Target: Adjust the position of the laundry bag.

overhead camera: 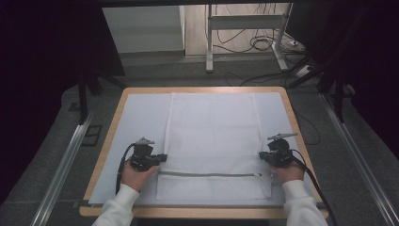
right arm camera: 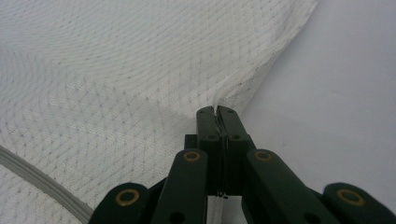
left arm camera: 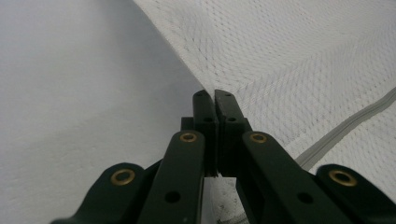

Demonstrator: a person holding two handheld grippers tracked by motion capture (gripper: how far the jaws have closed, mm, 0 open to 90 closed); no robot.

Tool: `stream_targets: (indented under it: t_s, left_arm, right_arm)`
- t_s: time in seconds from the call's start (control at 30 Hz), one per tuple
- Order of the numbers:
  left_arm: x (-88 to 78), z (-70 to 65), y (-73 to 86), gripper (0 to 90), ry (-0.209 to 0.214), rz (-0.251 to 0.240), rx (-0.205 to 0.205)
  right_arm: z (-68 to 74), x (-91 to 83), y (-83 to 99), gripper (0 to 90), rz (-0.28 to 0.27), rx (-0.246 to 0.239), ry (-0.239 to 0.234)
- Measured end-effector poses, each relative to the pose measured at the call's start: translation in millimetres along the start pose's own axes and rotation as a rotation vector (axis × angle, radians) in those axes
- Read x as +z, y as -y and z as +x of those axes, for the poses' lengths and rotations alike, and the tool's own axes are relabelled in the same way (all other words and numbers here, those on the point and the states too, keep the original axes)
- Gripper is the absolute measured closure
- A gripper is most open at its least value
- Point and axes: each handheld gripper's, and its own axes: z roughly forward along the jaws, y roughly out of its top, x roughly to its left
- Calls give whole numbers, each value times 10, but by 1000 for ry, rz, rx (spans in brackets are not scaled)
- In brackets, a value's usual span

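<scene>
Your white mesh laundry bag (overhead camera: pixel 214 141) with its grey zipper (overhead camera: pixel 211 174) lies flat on the pale sheet (overhead camera: pixel 136 122) covering the wooden table (overhead camera: pixel 113 123); whether anything is inside it cannot be told. Your left gripper (overhead camera: pixel 162 157) has its jaws closed tight on the bag's left edge, and your right gripper (overhead camera: pixel 261 155) has its jaws pinched on the right edge, with a fold of mesh caught between them. The right gripper view shows that pinched fold; the high view shows both hands level, just above the zipper. Bare sheet lies outside each bag edge, narrower on the right, near the table's rim.
</scene>
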Motion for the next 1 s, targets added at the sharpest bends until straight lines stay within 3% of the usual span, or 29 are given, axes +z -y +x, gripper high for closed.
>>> stream_targets:
  t_s: [1.0]
  left_arm:
    - [-172,285,142,888,-37,-1,-44]
  right_arm:
    - [302,162,-95,879,5,-53,-44]
